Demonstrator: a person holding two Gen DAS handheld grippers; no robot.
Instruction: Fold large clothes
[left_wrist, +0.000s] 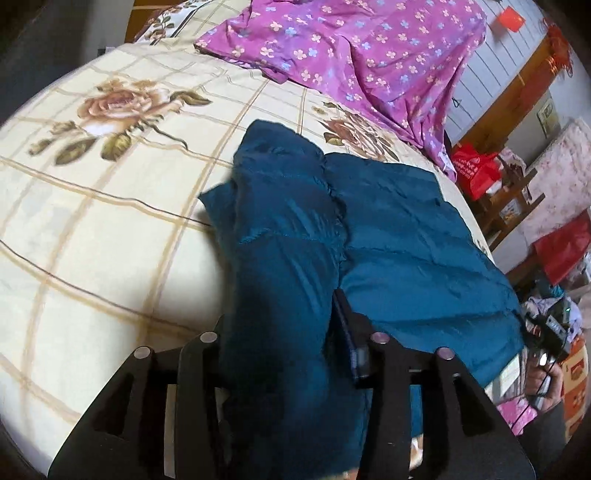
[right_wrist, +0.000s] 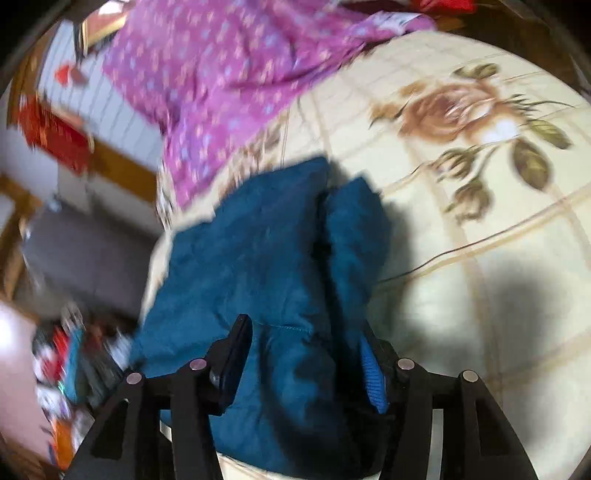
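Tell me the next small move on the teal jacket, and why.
Probably carry the gripped fold across and lay it on the flat half. The left gripper and right gripper each have teal jacket fabric between their fingers, one part is raised, and the rest lies flat on the floral bedsheet.

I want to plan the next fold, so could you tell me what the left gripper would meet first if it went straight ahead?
The left gripper already has the teal padded jacket between its fingers, so it would push further into that jacket, probably its folded sleeve. Beyond lies the rose-print bedsheet; depth is unclear.
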